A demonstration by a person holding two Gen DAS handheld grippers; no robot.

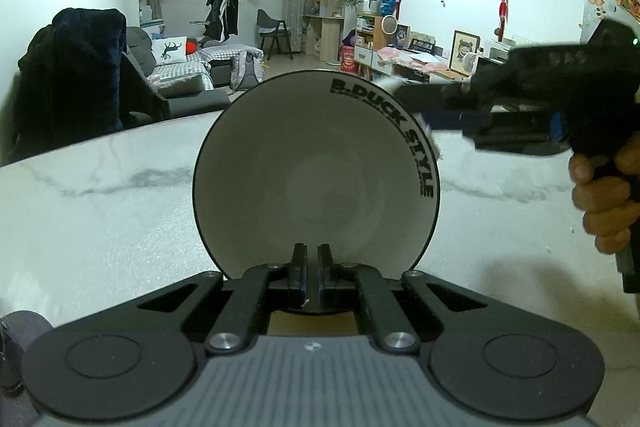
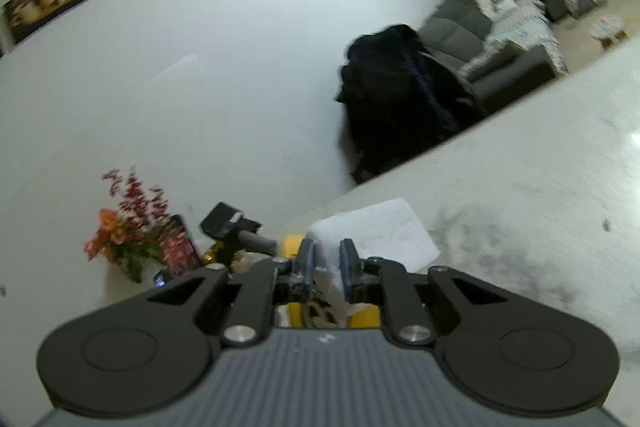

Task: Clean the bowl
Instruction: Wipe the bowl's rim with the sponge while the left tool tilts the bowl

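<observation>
Left gripper [image 1: 313,269] is pinched tight on the bowl [image 1: 316,163] rim, tipping it up off the marble tabletop [image 1: 100,195] so the inside faces out — easy to wipe. Right gripper [image 2: 328,265] clamps a white wipe [image 2: 376,231], working the far rim.

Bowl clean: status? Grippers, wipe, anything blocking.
Left gripper shut on bowl rim, bowl tilted up. Right gripper holds white wipe by bowl's right rim. Marble table: nothing blocking.
</observation>
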